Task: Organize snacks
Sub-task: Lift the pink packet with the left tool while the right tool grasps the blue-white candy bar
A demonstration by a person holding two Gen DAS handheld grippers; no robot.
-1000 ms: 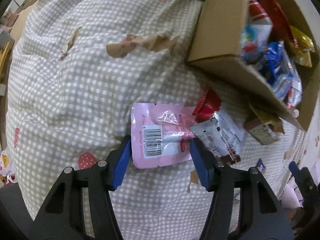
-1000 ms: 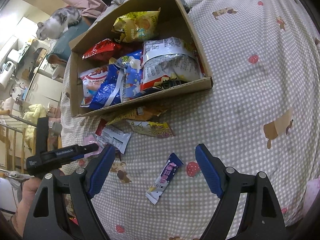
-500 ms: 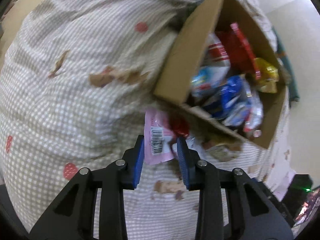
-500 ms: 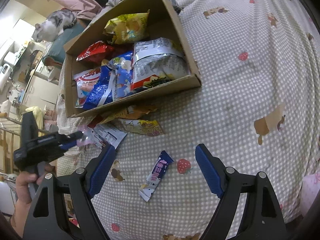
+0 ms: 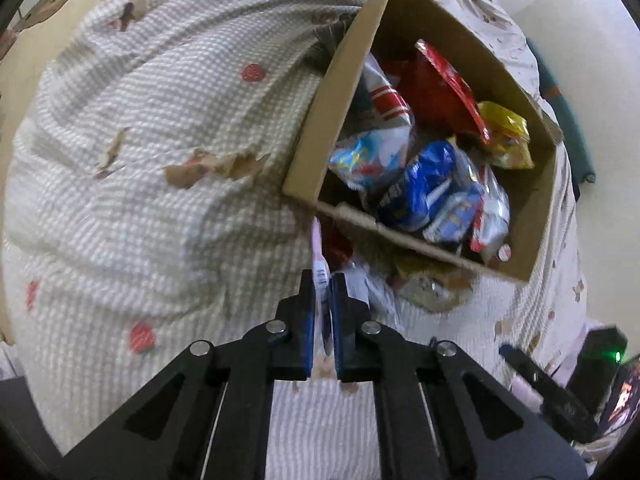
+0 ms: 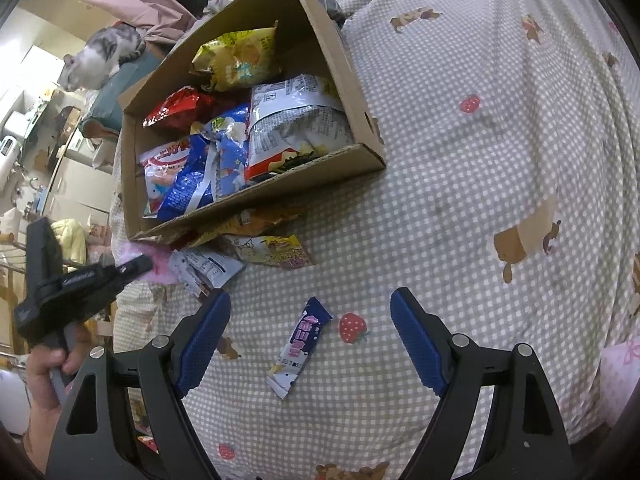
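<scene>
My left gripper (image 5: 322, 280) is shut on a pink snack packet (image 5: 319, 258), held edge-on and lifted just in front of the cardboard box (image 5: 332, 92). The box holds several snack bags and also shows in the right wrist view (image 6: 340, 68). There the left gripper (image 6: 136, 266) holds the pink packet (image 6: 160, 268) by the box's near left corner. My right gripper (image 6: 310, 314) is open above a small blue and white snack bar (image 6: 300, 346) lying on the checked bedspread. A white packet (image 6: 206, 266) and a yellow packet (image 6: 280, 254) lie in front of the box.
A checked bedspread (image 6: 480, 160) with strawberry prints covers the bed. A grey and white cat (image 6: 98, 60) sits beyond the box at the upper left. More loose packets (image 5: 428, 284) lie under the box's front edge. A pink item (image 6: 620, 376) is at the right edge.
My left gripper closed on the pink packet and lifted it off the bedspread toward the box. The right gripper stayed open and shifted slightly over the snack bar.
</scene>
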